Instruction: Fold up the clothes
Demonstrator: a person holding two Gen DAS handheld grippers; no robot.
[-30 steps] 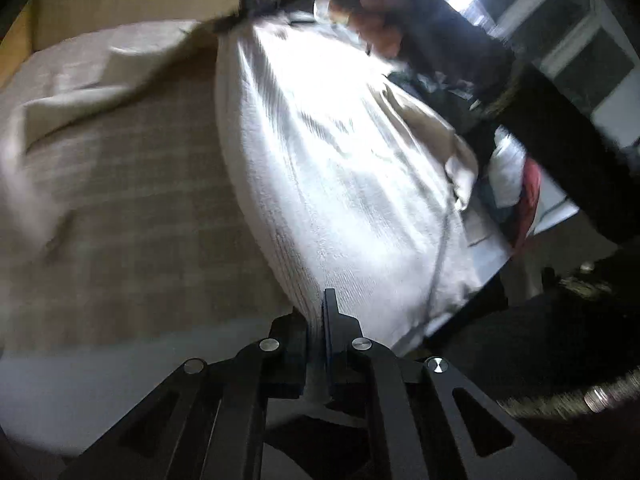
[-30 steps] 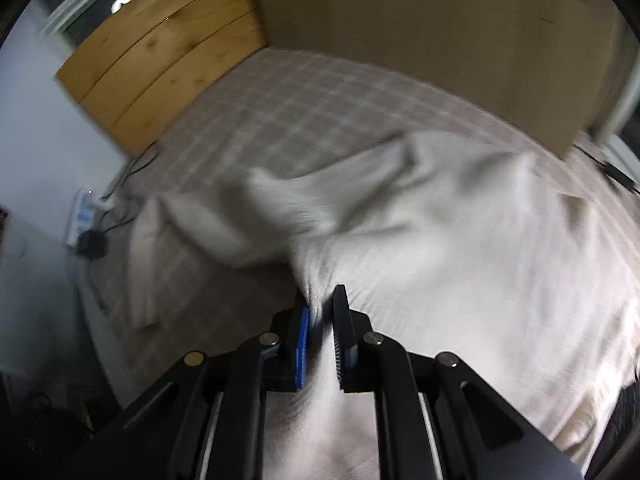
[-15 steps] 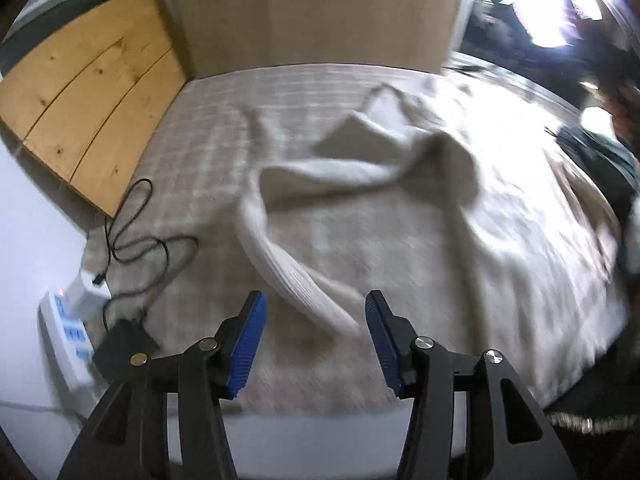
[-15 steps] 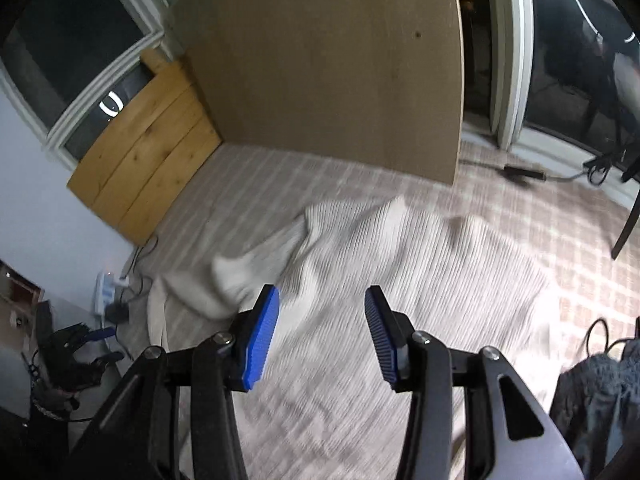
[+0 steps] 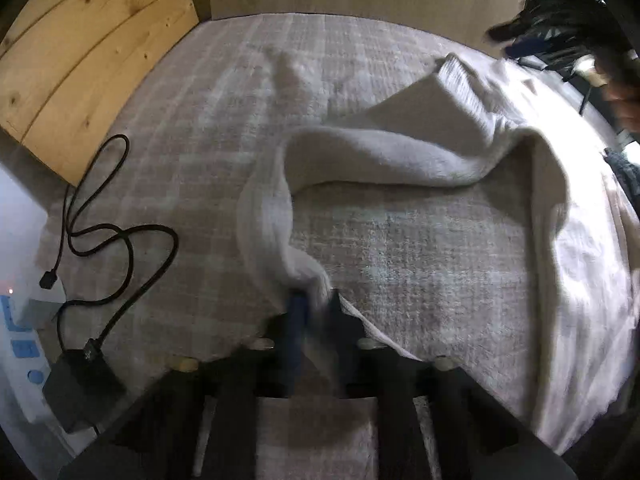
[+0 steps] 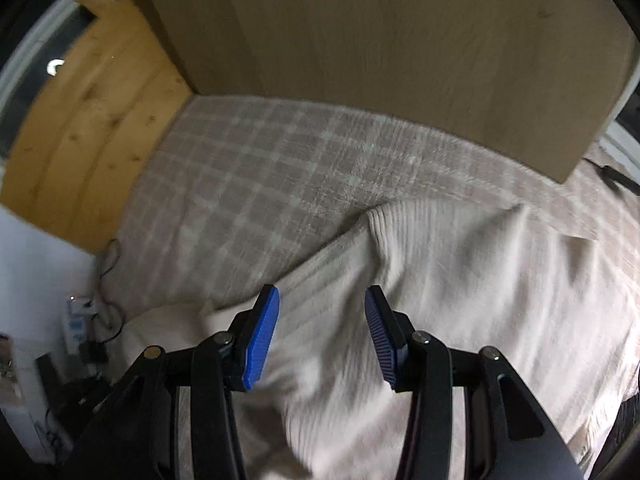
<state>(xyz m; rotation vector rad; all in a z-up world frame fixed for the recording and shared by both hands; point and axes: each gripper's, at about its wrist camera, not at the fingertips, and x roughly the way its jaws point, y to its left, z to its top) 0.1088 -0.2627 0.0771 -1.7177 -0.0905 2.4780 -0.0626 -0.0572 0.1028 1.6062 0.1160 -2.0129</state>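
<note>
L claw: left claw point(image 5: 314, 306) pinched tight on cuff end of the sweater sleeve point(image 5: 264, 216), cloth bunched btw the pads, low centre of left view.
R claw: right claw point(image 6: 322, 334) spread, nothing btw the pads; hangs over the sweater body, not touching as far as frames show.
garment: cream knit sweater point(image 6: 460, 280) lies on the bed point(image 6: 248, 168) w/ plaid cover, body toward 3 o'clock in left view, sleeve loops from 12–1 o'clock round to claw at 6.
step: judged sleeve fold-in, early; body not yet squared, sleeve twisted and ridged.
how-to: prob. lift cuff just clear of cover, carry toward 2–3 o'clock across the body, lay sleeve flat w/o twist; let go only once it rests.
R role: prob. pin or pinch the shoulder area so the body doesn't drag w/ sleeve.
risk: thick knit slips/stretches; pull slow. Body edge hangs off bed at 4–5 o'clock, could slide.
clutter: black cable point(image 5: 100, 236) + power strip point(image 5: 20, 344) at 8–9 o'clock, well apart from sleeve; keep away.
</note>
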